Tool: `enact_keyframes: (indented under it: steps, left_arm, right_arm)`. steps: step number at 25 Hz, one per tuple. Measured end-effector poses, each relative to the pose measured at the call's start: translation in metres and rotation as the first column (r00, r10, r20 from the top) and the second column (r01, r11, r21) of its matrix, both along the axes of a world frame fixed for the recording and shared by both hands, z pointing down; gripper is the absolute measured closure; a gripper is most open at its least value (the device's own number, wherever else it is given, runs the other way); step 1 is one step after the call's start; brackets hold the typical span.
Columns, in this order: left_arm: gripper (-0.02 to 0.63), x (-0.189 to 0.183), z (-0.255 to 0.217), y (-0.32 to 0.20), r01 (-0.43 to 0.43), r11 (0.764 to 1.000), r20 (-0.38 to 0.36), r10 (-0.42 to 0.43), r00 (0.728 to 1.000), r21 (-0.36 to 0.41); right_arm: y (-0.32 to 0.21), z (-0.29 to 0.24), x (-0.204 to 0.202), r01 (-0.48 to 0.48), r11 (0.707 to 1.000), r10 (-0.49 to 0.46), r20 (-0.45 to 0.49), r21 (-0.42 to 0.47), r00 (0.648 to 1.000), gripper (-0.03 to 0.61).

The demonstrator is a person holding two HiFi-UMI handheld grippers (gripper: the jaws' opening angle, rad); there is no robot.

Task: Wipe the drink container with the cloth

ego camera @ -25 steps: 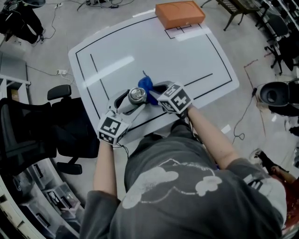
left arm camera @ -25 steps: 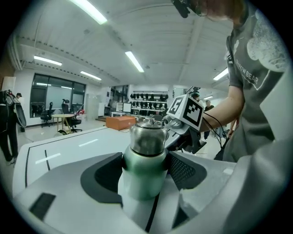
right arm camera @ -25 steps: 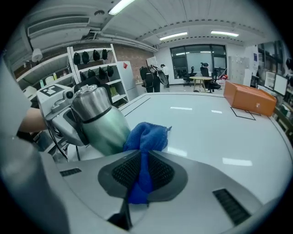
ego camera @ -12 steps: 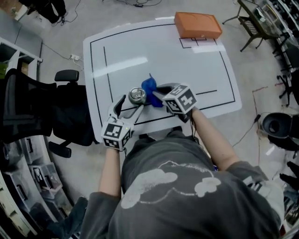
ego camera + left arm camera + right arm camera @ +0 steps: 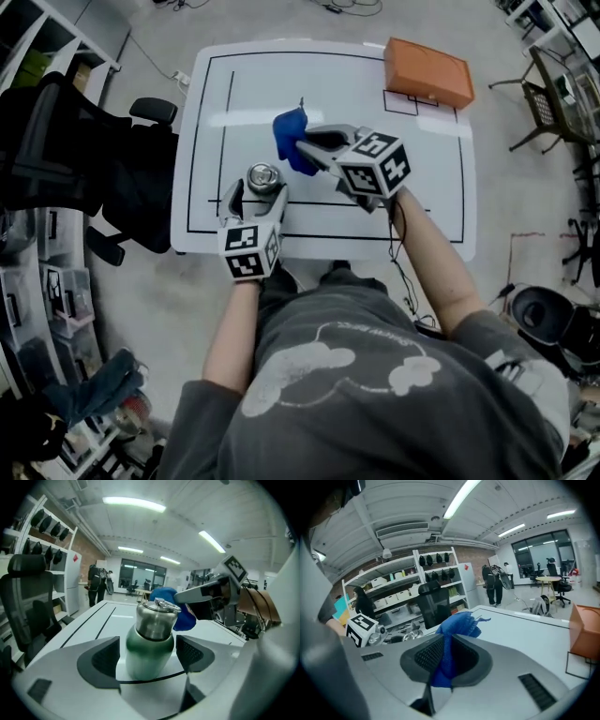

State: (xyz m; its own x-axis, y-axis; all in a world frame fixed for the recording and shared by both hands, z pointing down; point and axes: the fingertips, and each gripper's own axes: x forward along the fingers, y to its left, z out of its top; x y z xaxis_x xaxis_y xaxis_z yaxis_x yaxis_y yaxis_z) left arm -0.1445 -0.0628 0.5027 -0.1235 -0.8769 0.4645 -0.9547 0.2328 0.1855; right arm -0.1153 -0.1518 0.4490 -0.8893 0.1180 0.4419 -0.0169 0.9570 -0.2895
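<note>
Left gripper (image 5: 147,657): jaws wide and opening. The bottle (image 5: 150,641) stands between them, with a gap showing at both pads, so nothing is gripped on that side.

Right gripper (image 5: 449,658): jaws nearly together, pinching the blue cloth (image 5: 457,623). A bunched wad sticks out past the tips and a tail hangs down between the pads.

The bottle is upright on the table (image 5: 412,159), close to the near edge and left of centre, sitting on the black line there. Green body, steel cap with a ring on top. Long axis vertical.

Key relation: the cloth is just beside the bottle, on its far-right side at cap height. The head view shows a thin strip of table between them, so apart, not touching. From the right gripper, the bottle lies to the left and back toward the near edge. That arm carries the cloth and is the one to close the gap.

My read: with the left jaws off the bottle, a sideways push from the cloth high on a tall body could tip it toward the left edge. Either clamp again first, or wipe downward rather than across.

Orange box (image 5: 428,72) sits at the far right corner, well apart and not in play.
</note>
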Motion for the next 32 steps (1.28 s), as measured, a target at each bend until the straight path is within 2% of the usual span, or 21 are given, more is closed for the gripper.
enact_keyframes:
  steps: [2, 4, 8, 11, 14, 17, 22, 25, 32]
  left_arm:
    - [0.253, 0.002, 0.008, -0.002, 0.018, 0.999, -0.010, -0.018, 1.000, -0.039]
    - [0.285, 0.005, 0.011, 0.000, -0.005, 0.999, -0.005, 0.005, 1.000, -0.049]
    - [0.290, 0.009, 0.012, 0.002, -0.139, 0.990, 0.021, 0.139, 0.990, -0.028]
    - [0.290, 0.011, 0.010, 0.000, -0.264, 0.965, 0.013, 0.264, 0.964, 0.001]
    - [0.290, 0.011, 0.010, -0.001, -0.385, 0.923, 0.014, 0.385, 0.923, 0.007]
    - [0.290, 0.010, 0.009, -0.001, -0.494, 0.869, 0.011, 0.494, 0.869, -0.010]
    - [0.290, 0.007, 0.008, -0.001, -0.658, 0.752, 0.003, 0.658, 0.753, -0.022]
    - [0.288, 0.005, 0.007, -0.002, -0.734, 0.678, 0.004, 0.735, 0.679, -0.021]
    - [0.288, 0.003, 0.008, -0.002, -0.860, 0.510, 0.014, 0.860, 0.510, -0.006]
  right_arm:
    - [0.008, -0.006, -0.007, 0.073, 0.997, -0.073, 0.020, 0.012, 0.997, 0.529]
    - [0.019, -0.008, -0.014, 0.145, 0.989, -0.146, 0.036, 0.018, 0.989, 0.529]
    - [0.041, -0.003, -0.029, 0.250, 0.968, -0.250, 0.035, 0.017, 0.968, 0.529]
    - [0.042, 0.008, -0.035, 0.257, 0.966, -0.257, -0.010, 0.004, 0.966, 0.531]
    - [0.041, 0.019, -0.036, 0.255, 0.967, -0.256, -0.049, -0.026, 0.966, 0.531]
    - [0.039, 0.028, -0.038, 0.239, 0.969, -0.243, -0.070, -0.061, 0.968, 0.531]
    - [0.031, 0.046, -0.041, 0.160, 0.981, -0.171, -0.108, -0.108, 0.979, 0.532]
    - [0.027, 0.060, -0.039, 0.115, 0.984, -0.134, -0.145, -0.135, 0.980, 0.532]
    - [0.025, 0.101, -0.028, 0.009, 0.993, -0.039, -0.252, -0.118, 0.967, 0.534]
